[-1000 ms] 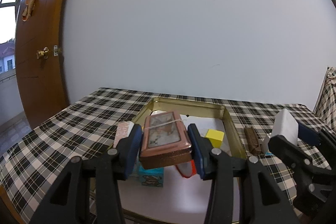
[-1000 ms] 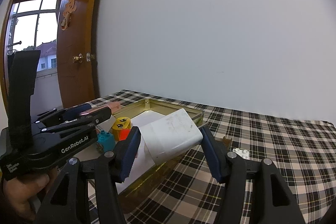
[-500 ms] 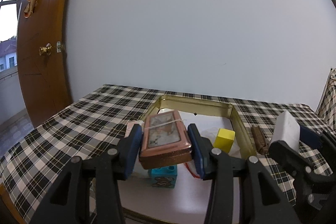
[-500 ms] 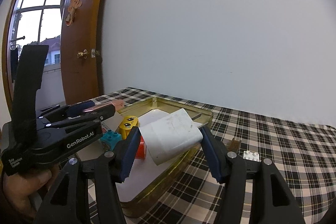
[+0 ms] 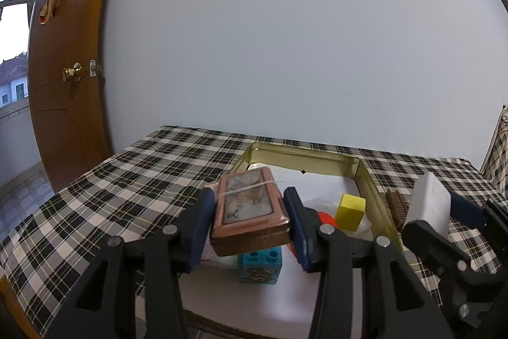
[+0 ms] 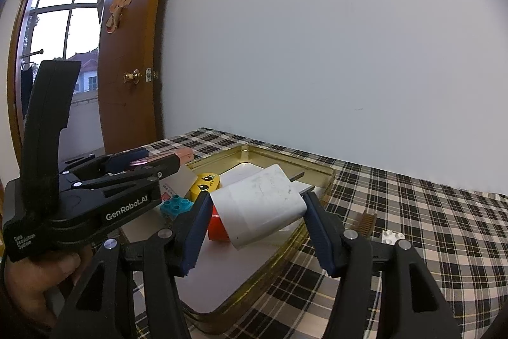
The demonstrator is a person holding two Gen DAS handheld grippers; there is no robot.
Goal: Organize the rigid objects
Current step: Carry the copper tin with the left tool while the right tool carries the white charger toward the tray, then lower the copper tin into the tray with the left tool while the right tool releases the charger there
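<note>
— What changed since a second ago?
— You've carried both closer over the tray (image 5: pixel 368 180): left hand-held gripper (image 5: pixel 250 221) clamps the tin (image 5: pixel 249 208), right hand-held gripper (image 6: pixel 257 212) the white block (image 6: pixel 260 205).
— Writing?
— "GenRobot.AI".

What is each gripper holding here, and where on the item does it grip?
The left gripper clamps the copper tin across its two long sides. The right gripper clamps the white block by its opposite side faces.

Tablecloth (image 5: pixel 133 180): black-and-white check. Tray (image 5: pixel 304 154): gold. Tin (image 5: pixel 250 212): copper-brown. Blocks: yellow block (image 5: pixel 350 208), turquoise block (image 5: pixel 262 267). Charger (image 6: pixel 260 205): white.
</note>
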